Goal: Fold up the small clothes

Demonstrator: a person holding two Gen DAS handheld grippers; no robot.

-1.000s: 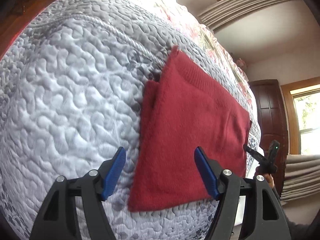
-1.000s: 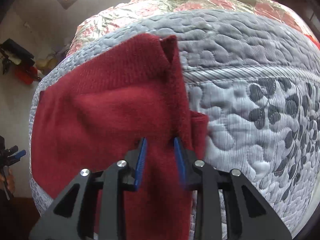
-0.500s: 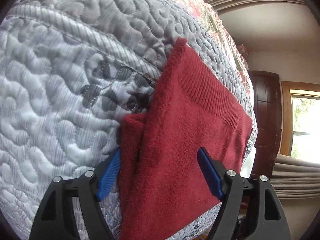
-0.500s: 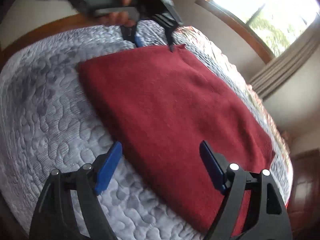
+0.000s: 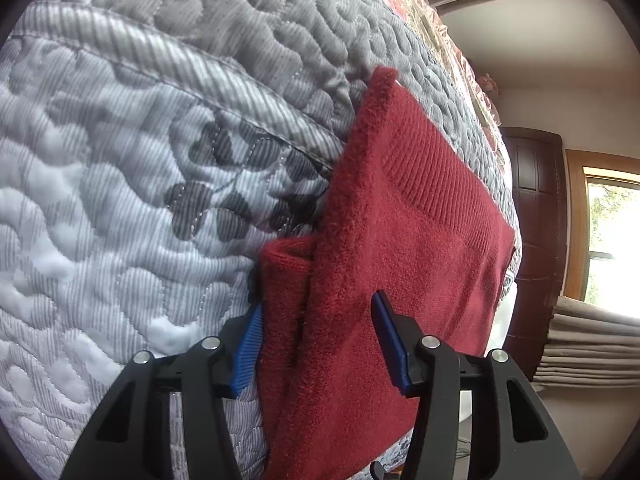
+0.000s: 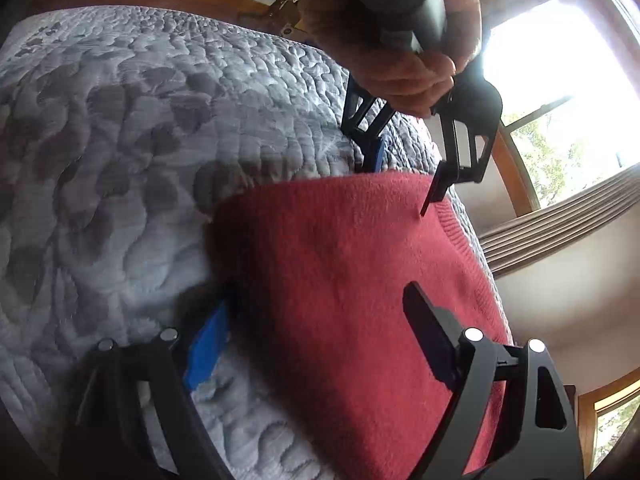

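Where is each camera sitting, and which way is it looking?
Left wrist: sits on the left gripper, looking along its open fingers at the red sweater on the grey quilt.
Right wrist: sits on the right gripper, facing the sweater's other end; the person's hand and the left gripper show beyond.
Shared: sweater and quilt, seen from opposite ends.

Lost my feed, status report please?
Left gripper open, straddling sweater edge. Right gripper open at the opposite edge. Sweater folded, flat on quilt. Nothing in the way.
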